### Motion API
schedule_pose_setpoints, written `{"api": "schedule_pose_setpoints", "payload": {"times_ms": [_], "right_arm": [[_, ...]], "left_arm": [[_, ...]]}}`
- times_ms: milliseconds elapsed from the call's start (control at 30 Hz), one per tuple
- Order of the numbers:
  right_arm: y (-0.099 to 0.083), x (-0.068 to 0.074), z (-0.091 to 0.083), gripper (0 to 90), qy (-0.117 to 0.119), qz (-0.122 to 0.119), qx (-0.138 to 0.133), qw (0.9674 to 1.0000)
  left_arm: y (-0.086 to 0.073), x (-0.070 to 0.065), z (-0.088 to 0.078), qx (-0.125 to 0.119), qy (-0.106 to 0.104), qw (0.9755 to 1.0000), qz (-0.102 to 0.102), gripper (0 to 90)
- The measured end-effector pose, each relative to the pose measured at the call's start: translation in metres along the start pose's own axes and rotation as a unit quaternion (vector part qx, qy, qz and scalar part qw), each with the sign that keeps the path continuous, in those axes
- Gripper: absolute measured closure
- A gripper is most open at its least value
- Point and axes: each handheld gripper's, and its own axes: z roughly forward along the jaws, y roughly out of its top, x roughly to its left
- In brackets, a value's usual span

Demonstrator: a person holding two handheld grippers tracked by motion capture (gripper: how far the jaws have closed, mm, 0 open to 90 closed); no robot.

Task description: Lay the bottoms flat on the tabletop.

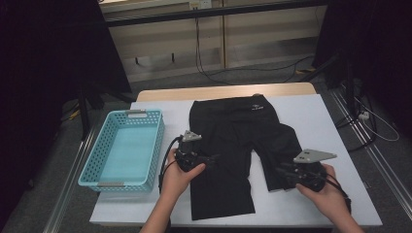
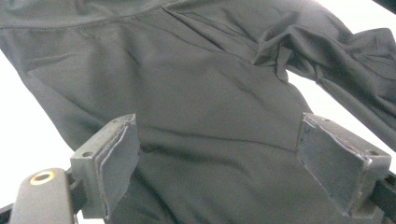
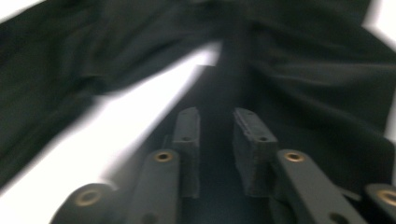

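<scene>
A: What are the black shorts looking like?
B: They are lying flat on the white table, dark and smooth, with a small white logo on the waistband. The leg near the right tongs is looking bunched and shorter. The other leg is lying long and straight.

A: What are the left tongs doing?
B: They are sitting over the long leg with jaws spread wide. The cloth is lying under them, and the pads are not pinching it.

A: And the right tongs?
B: Their jaws are standing a small way apart, with nothing between them. The bunched leg is lying right ahead of the tips.

A: What is the high view showing extra?
B: A blue basket, just beside the left tongs. The left tongs' view is showing the wrinkles up close.
</scene>
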Motion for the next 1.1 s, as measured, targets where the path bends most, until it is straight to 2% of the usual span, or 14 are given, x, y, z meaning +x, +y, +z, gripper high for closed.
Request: {"api": "schedule_pose_setpoints", "payload": {"times_ms": [67, 133, 233, 333, 400, 600, 700, 800, 900, 1000, 1067, 1100], "right_arm": [[0.002, 0.007, 0.009, 76.4, -0.001, -0.018, 0.014, 0.9997], [0.002, 0.009, 0.02, 77.9, 0.002, -0.021, 0.028, 0.9994], [-0.002, 0.006, 0.027, 77.9, -0.021, -0.021, 0.047, 0.9985], [-0.002, -0.004, 0.022, 86.7, -0.039, 0.0, 0.031, 0.9987], [-0.002, -0.011, 0.017, 89.0, -0.058, -0.004, 0.031, 0.9978], [-0.007, -0.022, 0.009, 87.6, -0.085, 0.007, 0.034, 0.9958], [-0.006, -0.02, 0.003, 86.1, -0.079, 0.009, 0.022, 0.9966], [-0.006, -0.012, 0.0, 85.0, -0.067, -0.006, 0.019, 0.9976], [-0.004, -0.001, 0.001, 83.2, -0.044, -0.02, 0.017, 0.9987], [-0.005, 0.008, 0.009, 78.7, -0.033, -0.034, 0.034, 0.9983], [-0.006, 0.009, 0.016, 75.8, -0.042, -0.039, 0.049, 0.9972], [-0.007, 0.007, 0.019, 75.2, -0.051, -0.033, 0.059, 0.9965]], "left_arm": [[0.0, 0.001, 0.0, -0.002, 0.0, 1.0, -0.001, 14.2], [0.0, 0.001, 0.0, 0.0, -0.001, 1.0, -0.002, 14.2], [0.0, 0.001, 0.001, 0.002, 0.0, 1.0, 0.001, 14.2], [0.0, 0.001, 0.002, 0.001, -0.001, 1.0, 0.0, 14.2], [0.0, 0.002, 0.001, 0.004, -0.003, 1.0, 0.0, 14.2], [0.0, 0.001, 0.0, -0.001, -0.001, 1.0, -0.001, 14.2], [0.0, 0.002, -0.001, -0.002, 0.002, 1.0, -0.001, 14.2], [0.001, 0.002, -0.001, 0.0, 0.002, 1.0, 0.0, 14.2], [0.001, 0.002, -0.002, -0.003, 0.002, 1.0, 0.0, 14.2], [0.002, 0.002, -0.002, -0.004, 0.001, 1.0, -0.001, 14.2], [0.002, 0.002, -0.002, -0.004, 0.003, 1.0, 0.0, 14.2], [0.001, 0.002, -0.002, -0.004, 0.003, 1.0, -0.001, 14.2]]}}
